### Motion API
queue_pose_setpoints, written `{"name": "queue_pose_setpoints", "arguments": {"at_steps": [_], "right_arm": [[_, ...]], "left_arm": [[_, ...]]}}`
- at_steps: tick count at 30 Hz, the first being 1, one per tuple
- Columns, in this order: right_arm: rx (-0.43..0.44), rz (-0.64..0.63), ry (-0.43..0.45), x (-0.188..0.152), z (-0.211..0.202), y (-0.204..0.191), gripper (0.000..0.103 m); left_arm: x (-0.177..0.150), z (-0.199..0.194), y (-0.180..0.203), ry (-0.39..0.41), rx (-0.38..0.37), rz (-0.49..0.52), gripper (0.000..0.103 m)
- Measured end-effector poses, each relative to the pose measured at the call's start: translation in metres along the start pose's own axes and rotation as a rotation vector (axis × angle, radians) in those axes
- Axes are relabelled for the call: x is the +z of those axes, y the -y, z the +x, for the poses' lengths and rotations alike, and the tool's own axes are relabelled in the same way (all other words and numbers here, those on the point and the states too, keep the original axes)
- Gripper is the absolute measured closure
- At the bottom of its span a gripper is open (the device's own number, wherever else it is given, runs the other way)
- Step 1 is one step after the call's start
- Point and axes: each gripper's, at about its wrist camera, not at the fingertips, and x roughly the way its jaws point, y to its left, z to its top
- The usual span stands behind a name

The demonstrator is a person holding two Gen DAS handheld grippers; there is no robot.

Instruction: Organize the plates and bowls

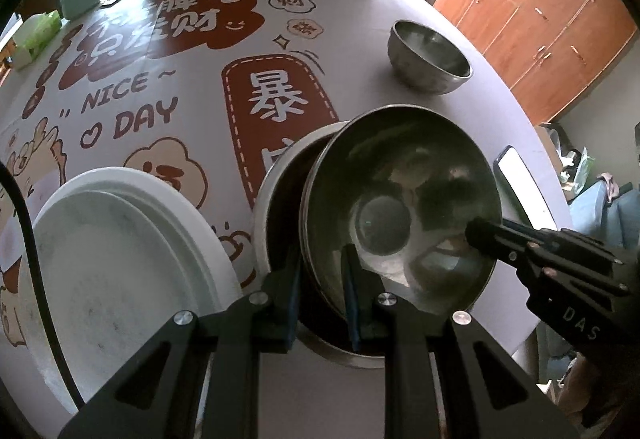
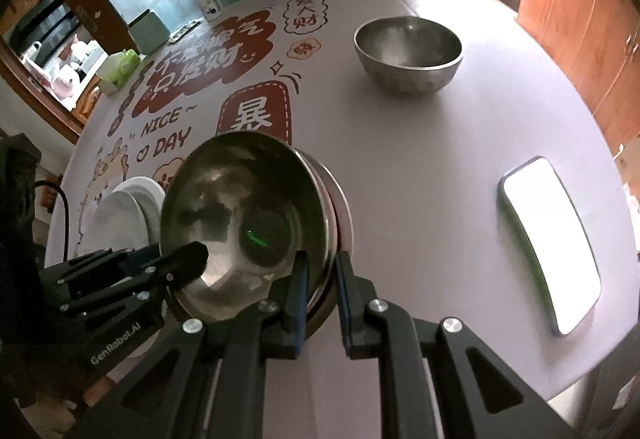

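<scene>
- Left gripper (image 1: 320,295): jaws nearly together, pinching the near rim of the upper steel bowl (image 1: 400,211), one finger inside the wall, one outside.
- Right gripper (image 2: 320,291): likewise pinched on the opposite rim of the same bowl, which is thus carried two-handed.
- Directly ahead of both grippers the upper steel bowl is tilted and partly seated in a lower steel bowl (image 1: 280,207) resting on the table (image 2: 420,167); the rims are offset, so nesting is judged unfinished.
- Step in hand, judged: seating the bowl. It is best levelled first, centred over the lower rim, then lowered evenly on both sides; release should wait until it sits flat, otherwise it may rock or slide out.
- To the left of the left gripper, a stack of white plates (image 1: 120,239) is seen close by.
- Farther ahead, a third steel bowl (image 2: 408,53) stands alone, not yet stacked.
- Left view only: the plates in full and the lower bowl's dark interior.
- Right view only: the whole of a phone (image 2: 548,243) lying to the right, and the left gripper's side.
</scene>
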Motion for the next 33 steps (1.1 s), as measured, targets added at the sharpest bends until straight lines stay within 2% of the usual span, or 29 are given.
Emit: {"name": "queue_pose_setpoints", "arguments": {"at_steps": [8,22,24,28,33], "right_arm": [[-0.023,-0.03,-0.001,0.001,0.0,-0.004,0.09],[-0.007,-0.044,0.023,0.003,-0.011,-0.008,0.087],[0.001,-0.052,0.026,0.003,-0.014,-0.01,0.087],[0.004,-0.06,0.042,0.002,-0.02,-0.011,0.087],[0.0,-0.062,0.064,0.005,-0.029,-0.008,0.087]], "left_arm": [[0.003,-0.017,0.0,0.055,0.014,0.007,0.086],[0.002,-0.031,-0.004,0.083,0.015,-0.005,0.086],[0.002,-0.033,-0.003,0.091,0.014,-0.003,0.084],[0.004,-0.042,-0.001,0.116,0.02,0.007,0.073],[0.013,-0.055,0.007,0.153,0.028,0.033,0.07]]}}
